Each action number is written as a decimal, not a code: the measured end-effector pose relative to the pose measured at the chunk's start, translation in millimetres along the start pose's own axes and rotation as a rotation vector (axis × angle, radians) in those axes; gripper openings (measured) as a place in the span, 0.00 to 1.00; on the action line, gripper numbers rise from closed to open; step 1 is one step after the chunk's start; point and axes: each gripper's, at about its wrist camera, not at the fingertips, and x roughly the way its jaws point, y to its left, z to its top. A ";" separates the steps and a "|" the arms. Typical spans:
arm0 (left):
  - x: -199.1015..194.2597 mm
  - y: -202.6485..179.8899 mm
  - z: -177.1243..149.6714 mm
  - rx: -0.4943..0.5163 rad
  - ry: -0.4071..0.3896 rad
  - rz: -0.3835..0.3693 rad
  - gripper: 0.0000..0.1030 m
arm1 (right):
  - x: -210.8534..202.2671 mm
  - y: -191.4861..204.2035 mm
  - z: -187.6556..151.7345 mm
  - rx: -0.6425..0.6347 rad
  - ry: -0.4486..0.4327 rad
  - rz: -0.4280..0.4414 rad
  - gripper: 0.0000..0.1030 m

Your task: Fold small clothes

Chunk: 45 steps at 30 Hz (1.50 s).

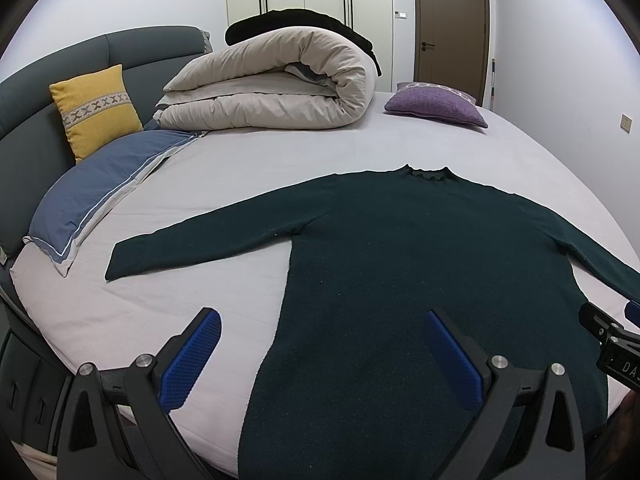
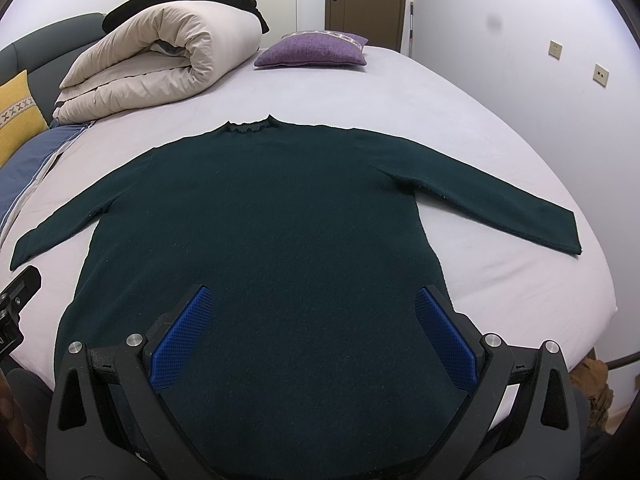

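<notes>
So I've got the dark green knit sweater with a frilly little collar (image 2: 260, 208) spread flat on the pale lilac bedsheet (image 2: 400, 92), collar pointing away from me, both sleeves stretched out to the sides, hem running off the near edge of the bed. Nothing folded yet.

My left gripper (image 1: 322, 322) is hovering over the sweater's left side seam down near the hem, blue-padded fingers (image 1: 192, 356) spread wide, one pad over bare sheet and the other over the knit. Holding nothing. My right gripper (image 2: 310, 298) is the same deal: fingers wide apart, empty, parked above the lower body of the sweater with the right pad close to the right side seam. Can't really tell how high either one sits above the fabric.

Rest of the bed: a rolled beige duvet (image 1: 276, 80) at the far side with something black piled on top (image 1: 296, 20), a purple cushion (image 2: 312, 50) next to it, a yellow cushion with a stitched band (image 1: 96, 110) against the grey-blue headboard (image 1: 36, 92), and a blue pillow (image 1: 96, 184) lying in front of that.
</notes>
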 end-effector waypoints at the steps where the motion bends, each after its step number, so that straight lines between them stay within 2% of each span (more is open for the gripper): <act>1: 0.0 0.2 0.1 -0.001 0.000 0.000 1.00 | 0.2 -0.1 -0.1 0.000 0.000 0.000 1.00; 45: -0.2 -0.5 0.5 -0.001 0.001 0.000 1.00 | 2.3 11.4 -9.7 -0.007 0.004 0.003 1.00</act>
